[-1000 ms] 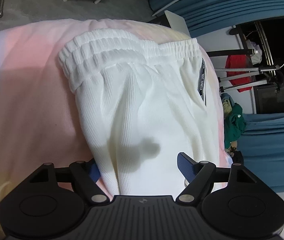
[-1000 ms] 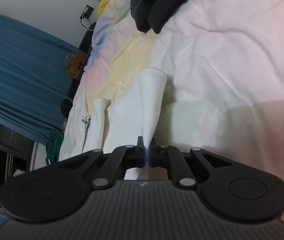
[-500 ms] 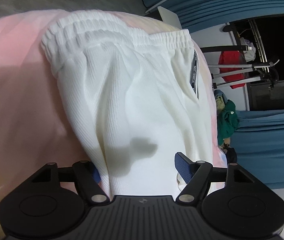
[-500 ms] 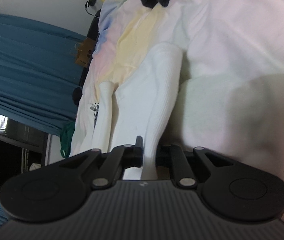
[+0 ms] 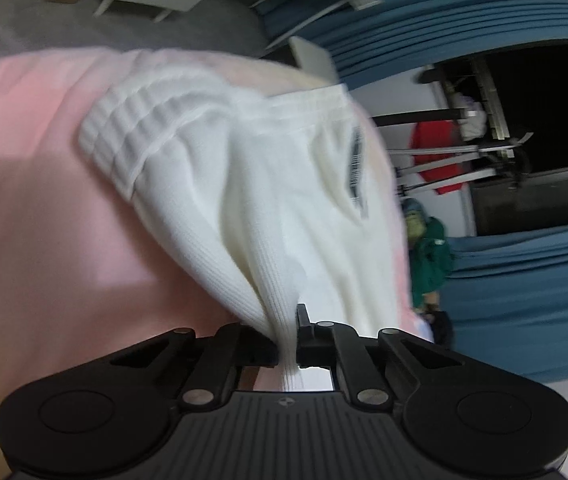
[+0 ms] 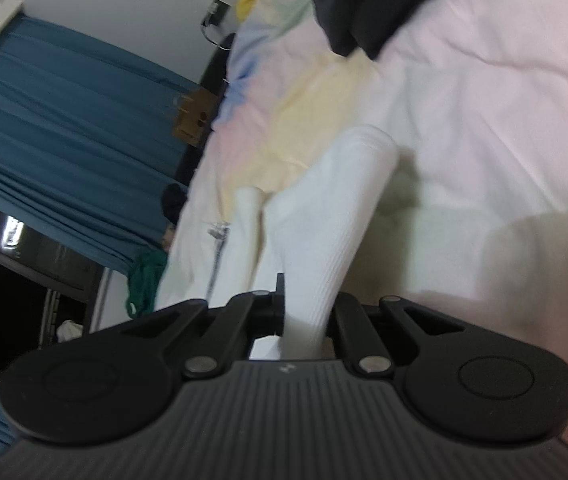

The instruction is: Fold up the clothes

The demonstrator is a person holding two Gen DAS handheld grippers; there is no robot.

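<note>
On pastel bedspread (image 5: 43,200), white trousers (image 5: 267,208) lengthwise, waistband far end

white trousers (image 5: 267,216): ribbed knit cloth, matt, gathered elastic waistband | bed cover (image 5: 43,208): soft pastel cloth, smooth, matt | left gripper (image 5: 288,340): black matt plastic, ridged body, metal pivot pins | right gripper (image 6: 306,316): same matt plastic | curtains (image 6: 43,120): blue pleated cloth | dark garment (image 6: 364,4): matt cloth
</note>
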